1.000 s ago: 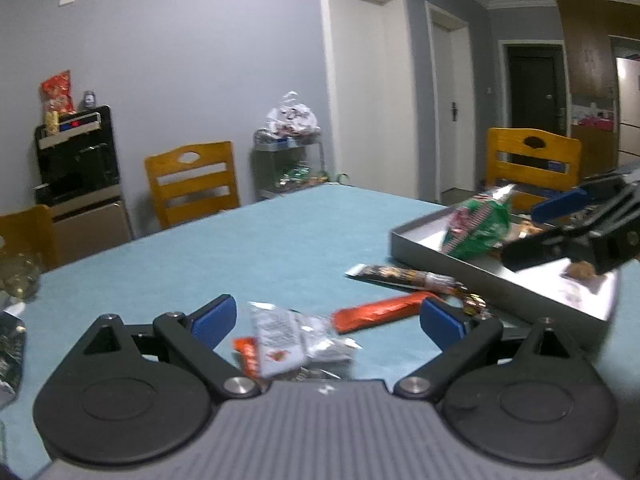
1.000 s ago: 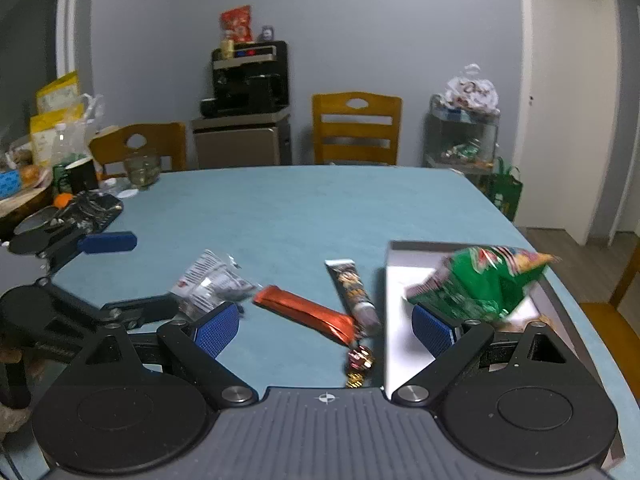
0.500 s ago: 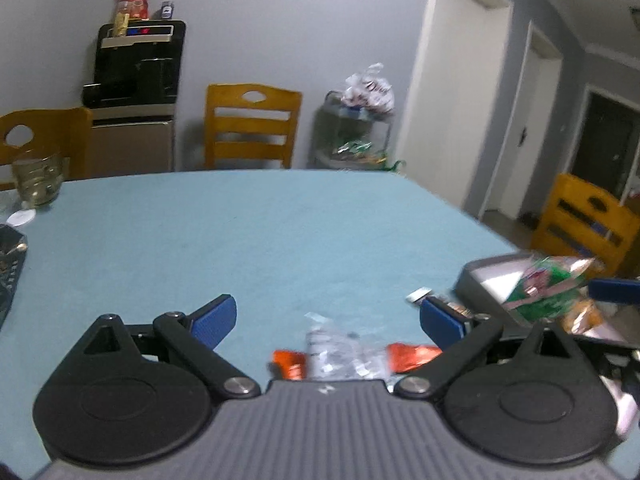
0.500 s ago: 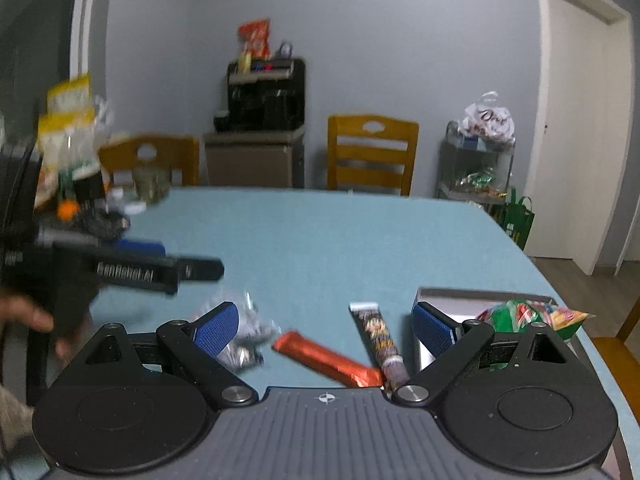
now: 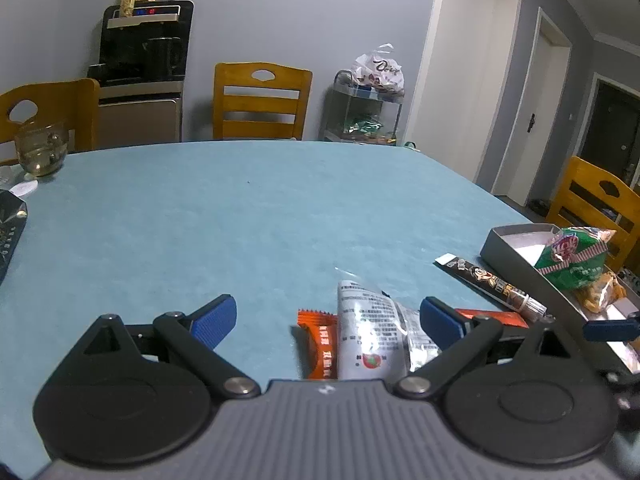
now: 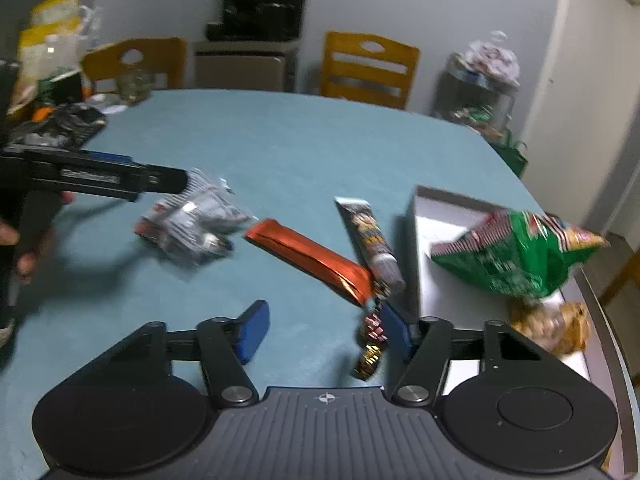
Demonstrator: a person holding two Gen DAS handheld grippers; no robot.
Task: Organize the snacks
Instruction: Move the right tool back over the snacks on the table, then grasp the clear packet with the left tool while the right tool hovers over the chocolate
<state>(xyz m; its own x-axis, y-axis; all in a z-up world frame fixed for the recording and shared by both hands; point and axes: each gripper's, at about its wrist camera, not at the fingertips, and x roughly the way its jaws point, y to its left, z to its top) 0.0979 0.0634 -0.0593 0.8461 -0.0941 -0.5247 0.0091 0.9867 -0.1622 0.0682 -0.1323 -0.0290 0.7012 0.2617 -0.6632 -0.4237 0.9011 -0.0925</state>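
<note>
The far half of the teal table [image 5: 224,216] is left open, and a wide bare stretch is also found at the near left. At the near centre the way is blocked by a silver packet [image 5: 372,332] lying over an orange wrapper [image 5: 320,344], with an orange bar [image 6: 308,258] and a dark tube-shaped snack [image 6: 370,242] close beside them. At the right edge, room inside the grey tray [image 6: 416,248] is taken up by a green bag [image 6: 508,256]. A glass cup [image 5: 40,152] is set at the far left.
</note>
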